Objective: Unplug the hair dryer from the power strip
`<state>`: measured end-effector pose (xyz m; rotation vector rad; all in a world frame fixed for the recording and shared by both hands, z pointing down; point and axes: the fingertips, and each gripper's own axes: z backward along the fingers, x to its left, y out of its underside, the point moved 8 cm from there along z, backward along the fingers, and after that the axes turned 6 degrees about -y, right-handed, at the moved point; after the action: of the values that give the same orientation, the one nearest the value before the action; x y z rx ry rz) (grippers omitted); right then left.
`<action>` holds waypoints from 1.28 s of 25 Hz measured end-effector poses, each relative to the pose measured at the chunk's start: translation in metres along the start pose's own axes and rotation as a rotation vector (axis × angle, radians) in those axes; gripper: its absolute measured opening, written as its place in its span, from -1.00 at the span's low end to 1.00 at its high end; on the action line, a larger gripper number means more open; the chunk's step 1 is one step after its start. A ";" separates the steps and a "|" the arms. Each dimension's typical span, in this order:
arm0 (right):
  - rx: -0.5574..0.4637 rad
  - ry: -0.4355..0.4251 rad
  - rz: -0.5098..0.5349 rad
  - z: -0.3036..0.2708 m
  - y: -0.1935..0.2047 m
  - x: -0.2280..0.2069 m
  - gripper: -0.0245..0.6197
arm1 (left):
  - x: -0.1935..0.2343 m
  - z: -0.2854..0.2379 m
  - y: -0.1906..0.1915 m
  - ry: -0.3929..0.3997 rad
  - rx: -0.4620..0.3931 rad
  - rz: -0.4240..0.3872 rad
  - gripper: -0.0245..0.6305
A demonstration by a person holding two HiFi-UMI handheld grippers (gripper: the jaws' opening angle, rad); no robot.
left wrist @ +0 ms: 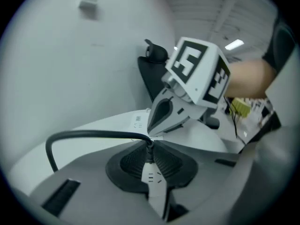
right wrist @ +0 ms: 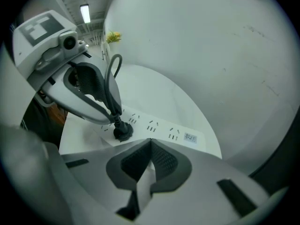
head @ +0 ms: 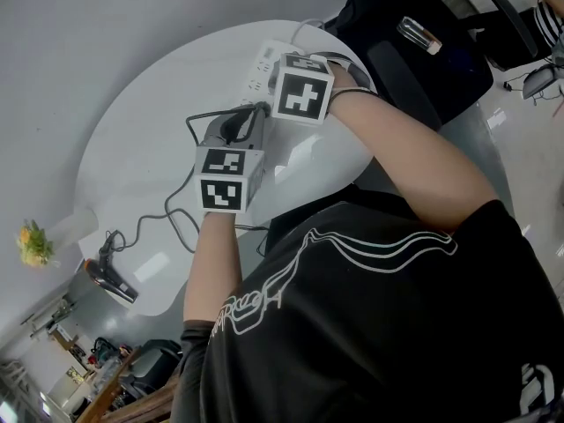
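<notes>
**Left gripper (left wrist: 149, 146) pinching the cord at the socket.** Its jaws stand narrow, and the pads press on the black cord (left wrist: 93, 135) just above the plug (right wrist: 123, 130). The plug is seated in the white power strip (right wrist: 159, 125), directly beneath the tips.

The right gripper (right wrist: 150, 142) is just ahead of those tips. Its jaws are together with nothing between the pads, and they are over the strip's near side. Whether they press on the strip cannot be told.

The hair dryer (head: 110, 276) lies well behind and to the left of the left gripper, near the rim of the round table (head: 159, 86). A slack loop of cord runs between them.

*Hazards.*
- The grip is on the cord, not the plug body, so a pull may let the cord slide through the pads or strain it at the plug.
- If the strip is not held down, it would likely rise with the plug.
- A long pull could take up the slack and drag the dryer toward the rim.

*Clearance.* There is open room above the plug. The right gripper crowds the space ahead. The strip itself lies near the table's far rim.
</notes>
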<state>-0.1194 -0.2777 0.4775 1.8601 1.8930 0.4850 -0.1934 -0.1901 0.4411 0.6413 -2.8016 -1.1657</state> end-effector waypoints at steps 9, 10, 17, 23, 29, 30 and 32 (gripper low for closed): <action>0.007 0.001 0.003 -0.001 0.000 0.000 -0.93 | -0.014 0.006 -0.005 -0.076 0.005 -0.241 -0.80; 0.007 0.000 0.003 -0.001 0.000 0.000 -0.93 | -0.014 0.007 -0.006 -0.071 0.003 -0.241 -0.82; 0.007 0.004 -0.006 -0.001 0.000 0.001 -0.93 | 0.000 0.007 -0.002 0.004 -0.017 -0.041 -0.84; 0.009 0.003 -0.009 -0.001 -0.001 0.000 -0.93 | 0.001 0.005 -0.004 -0.007 -0.011 -0.055 -0.81; 0.007 0.009 -0.013 -0.001 -0.002 0.001 -0.93 | 0.002 0.004 -0.003 -0.007 -0.025 -0.032 -0.78; 0.007 0.010 -0.014 -0.001 -0.002 0.001 -0.93 | 0.002 0.004 -0.003 -0.012 -0.028 -0.038 -0.78; 0.010 0.013 -0.012 -0.001 -0.002 0.002 -0.93 | 0.001 0.002 -0.004 -0.022 -0.034 -0.051 -0.77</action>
<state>-0.1214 -0.2761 0.4776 1.8553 1.9170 0.4863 -0.1931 -0.1911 0.4366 0.7062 -2.7929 -1.2336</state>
